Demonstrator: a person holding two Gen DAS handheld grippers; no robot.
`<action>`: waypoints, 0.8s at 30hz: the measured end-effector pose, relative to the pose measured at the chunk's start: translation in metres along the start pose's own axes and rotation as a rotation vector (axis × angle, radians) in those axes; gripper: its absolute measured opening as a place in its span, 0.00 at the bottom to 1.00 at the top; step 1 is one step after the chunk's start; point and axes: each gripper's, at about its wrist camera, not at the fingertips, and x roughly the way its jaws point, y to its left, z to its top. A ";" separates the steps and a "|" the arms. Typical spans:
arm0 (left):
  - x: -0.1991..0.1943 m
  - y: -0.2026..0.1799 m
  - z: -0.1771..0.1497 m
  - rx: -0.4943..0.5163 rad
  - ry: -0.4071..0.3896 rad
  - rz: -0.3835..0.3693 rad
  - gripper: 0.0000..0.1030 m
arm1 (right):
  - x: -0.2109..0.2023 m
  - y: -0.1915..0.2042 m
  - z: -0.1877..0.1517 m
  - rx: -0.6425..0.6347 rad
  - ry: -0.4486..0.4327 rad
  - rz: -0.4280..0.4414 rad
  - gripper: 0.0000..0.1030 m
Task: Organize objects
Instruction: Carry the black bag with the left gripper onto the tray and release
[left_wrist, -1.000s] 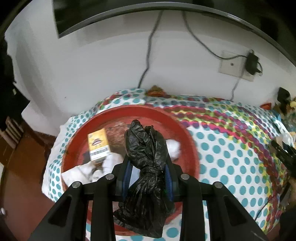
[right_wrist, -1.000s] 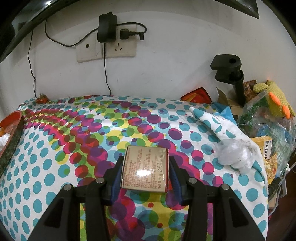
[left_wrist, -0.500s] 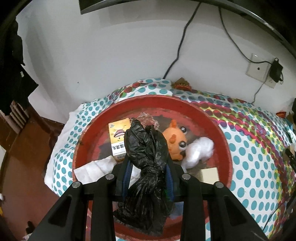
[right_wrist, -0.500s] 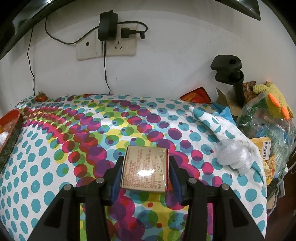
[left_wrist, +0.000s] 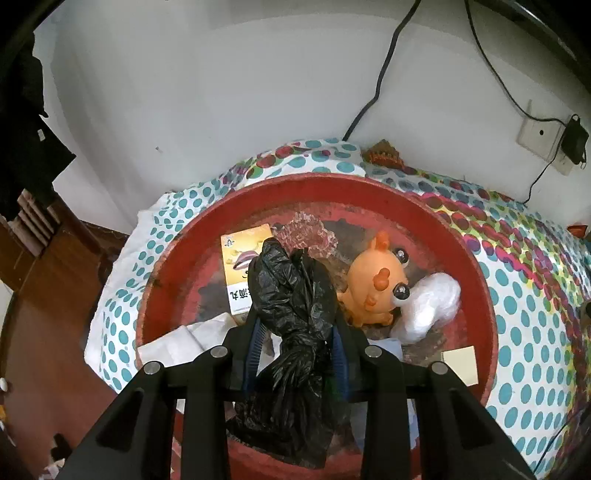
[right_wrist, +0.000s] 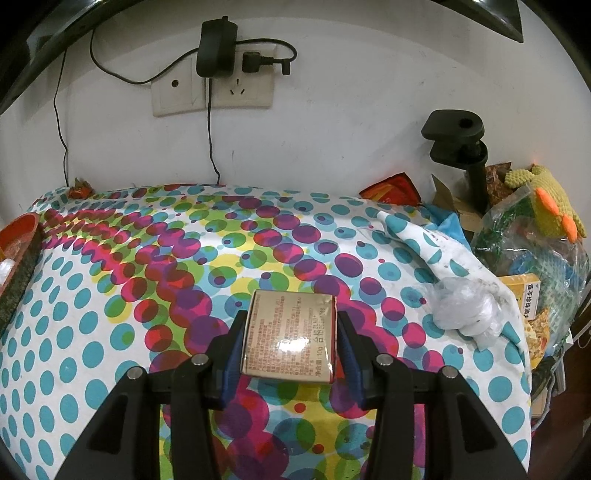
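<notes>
Over the round red basin (left_wrist: 476, 258), the left tool (left_wrist: 295, 343) pinches a crinkled black plastic bag (left_wrist: 291, 314), its jaws just easing apart yet still clamped on the bag. Below lie a smooth orange toy (left_wrist: 373, 284), a yellow carton (left_wrist: 240, 266) and wadded clear film (left_wrist: 428, 302). Above the dotted cloth (right_wrist: 110, 295), the right tool (right_wrist: 290, 339) clamps a glossy tan box (right_wrist: 291, 336).

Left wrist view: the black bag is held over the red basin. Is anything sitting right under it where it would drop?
Partly. The black bag, between the left gripper pads, hangs over the red basin. Below it lie a yellow box and white paper; the orange toy sits just right. Nothing blocks the drop itself.
</notes>
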 end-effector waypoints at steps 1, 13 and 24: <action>0.002 0.000 0.000 0.001 0.003 0.003 0.34 | 0.000 0.000 0.000 -0.001 0.000 0.000 0.45; -0.011 -0.002 -0.005 0.022 -0.053 0.058 0.68 | 0.002 0.001 0.000 -0.022 0.005 -0.010 0.45; -0.049 -0.002 -0.019 0.032 -0.137 0.074 0.88 | -0.006 0.004 0.001 -0.025 -0.032 -0.011 0.45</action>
